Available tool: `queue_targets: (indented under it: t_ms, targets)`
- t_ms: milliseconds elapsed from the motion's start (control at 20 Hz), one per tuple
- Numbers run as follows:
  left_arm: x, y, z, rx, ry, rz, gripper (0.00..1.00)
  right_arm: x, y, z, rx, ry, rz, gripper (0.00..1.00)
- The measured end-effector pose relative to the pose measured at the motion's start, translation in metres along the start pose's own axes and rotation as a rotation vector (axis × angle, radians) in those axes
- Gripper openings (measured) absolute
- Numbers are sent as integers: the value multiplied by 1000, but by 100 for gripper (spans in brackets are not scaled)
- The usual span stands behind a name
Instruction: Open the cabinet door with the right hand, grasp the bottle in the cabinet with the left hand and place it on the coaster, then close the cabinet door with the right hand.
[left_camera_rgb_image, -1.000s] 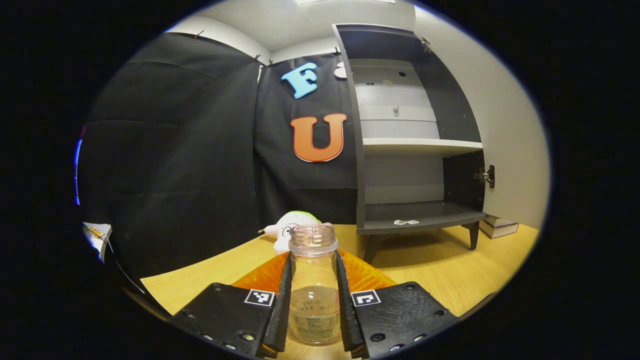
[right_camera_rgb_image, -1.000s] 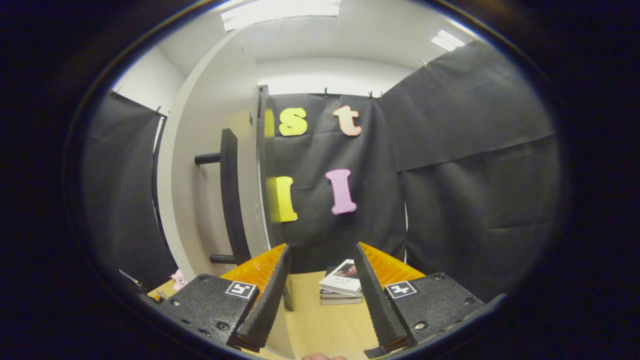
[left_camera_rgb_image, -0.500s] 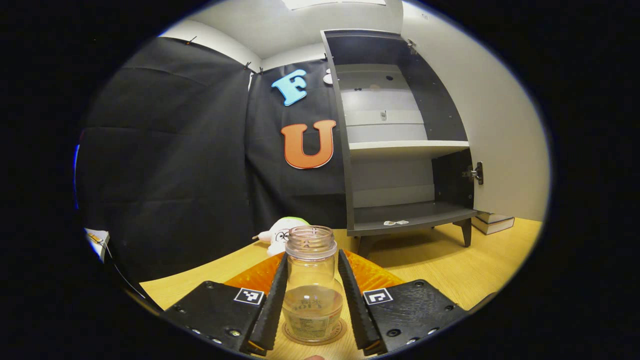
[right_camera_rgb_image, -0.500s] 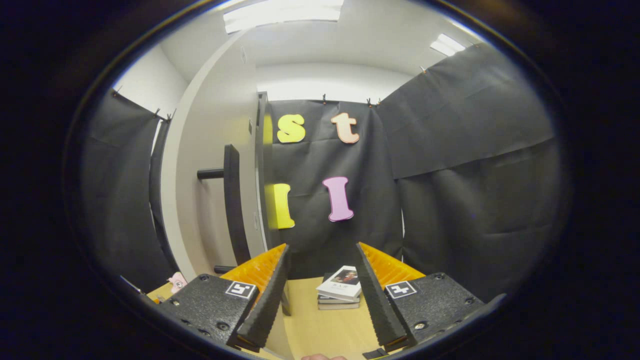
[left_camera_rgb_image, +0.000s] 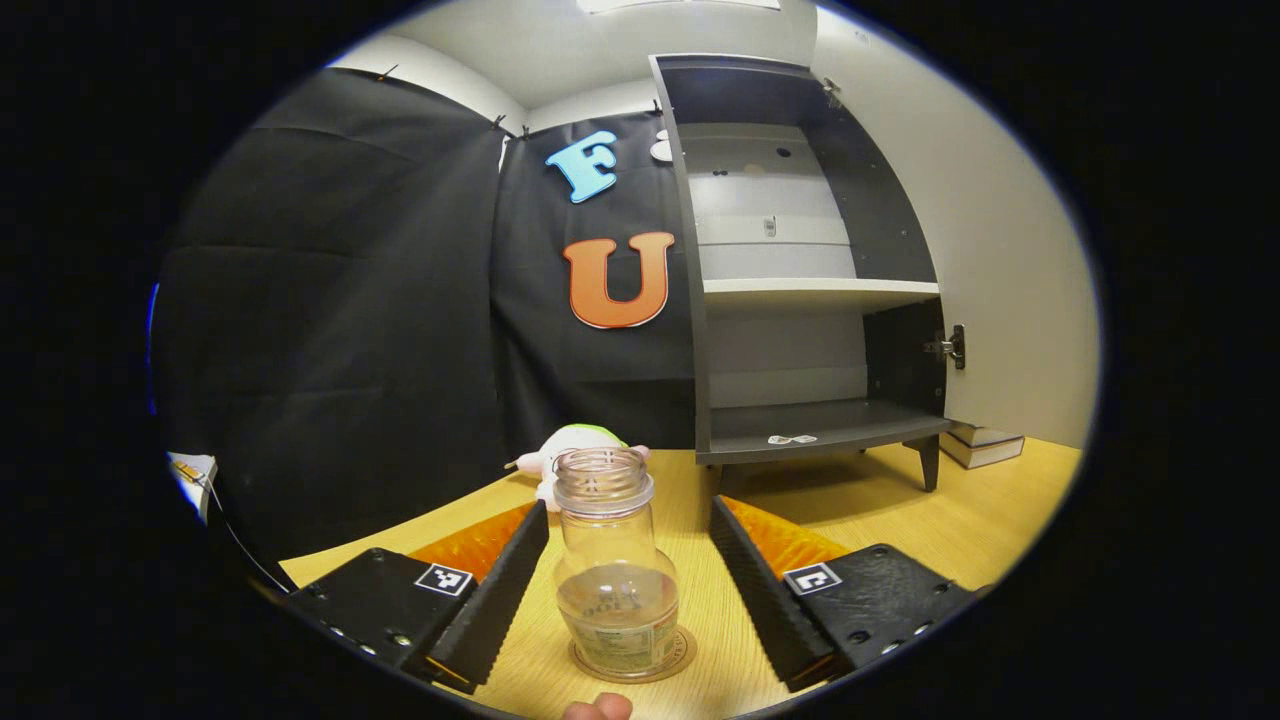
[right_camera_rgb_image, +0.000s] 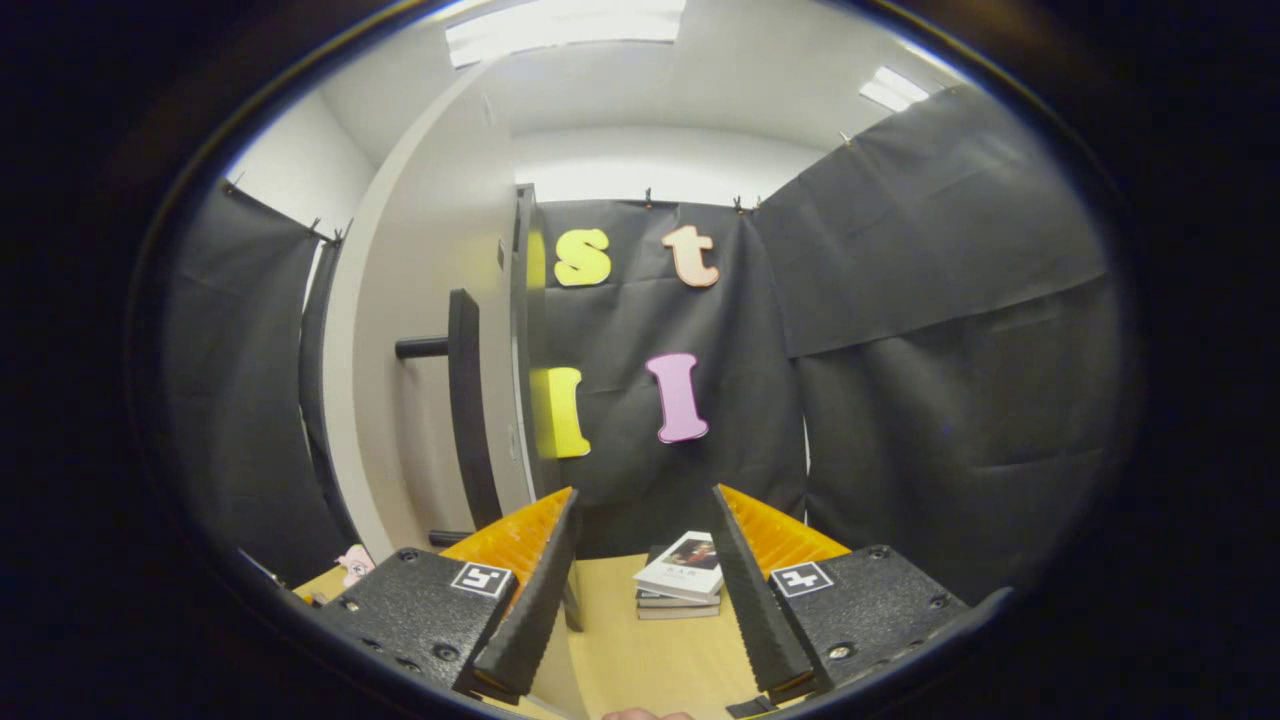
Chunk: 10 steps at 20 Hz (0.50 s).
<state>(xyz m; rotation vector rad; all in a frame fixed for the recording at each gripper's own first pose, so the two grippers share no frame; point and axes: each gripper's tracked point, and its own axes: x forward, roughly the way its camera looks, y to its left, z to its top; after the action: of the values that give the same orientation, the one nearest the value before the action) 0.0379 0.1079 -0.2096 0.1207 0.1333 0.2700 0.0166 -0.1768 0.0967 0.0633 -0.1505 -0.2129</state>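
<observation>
Glass bottle (left_camera_rgb_image: 613, 570) standing upright on the coaster (left_camera_rgb_image: 632, 660) in the left gripper view, between the spread fingers of the left gripper (left_camera_rgb_image: 628, 590), touching neither; cabinet (left_camera_rgb_image: 800, 270) open behind. In the right gripper view, right gripper (right_camera_rgb_image: 640, 580) open and empty, near the door (right_camera_rgb_image: 430, 330) and its handle (right_camera_rgb_image: 462, 390), books (right_camera_rgb_image: 682, 578) beyond.

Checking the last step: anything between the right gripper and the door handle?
Nothing visible. In the right gripper view the open right gripper faces the door; its handle stands up-left of the fingers, with only open space between them.
</observation>
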Motion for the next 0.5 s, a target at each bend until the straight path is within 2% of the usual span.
queue_targets:
  t_ms: [300, 500]
  targets:
    - [-15, -2, 28, -3, -18, -12, 96, 0, 2, -1, -8, 2, 20, 80]
    - [-29, -13, 70, 1, -14, -54, 97, 1, 0, 0, -17, -3, 25, 80]
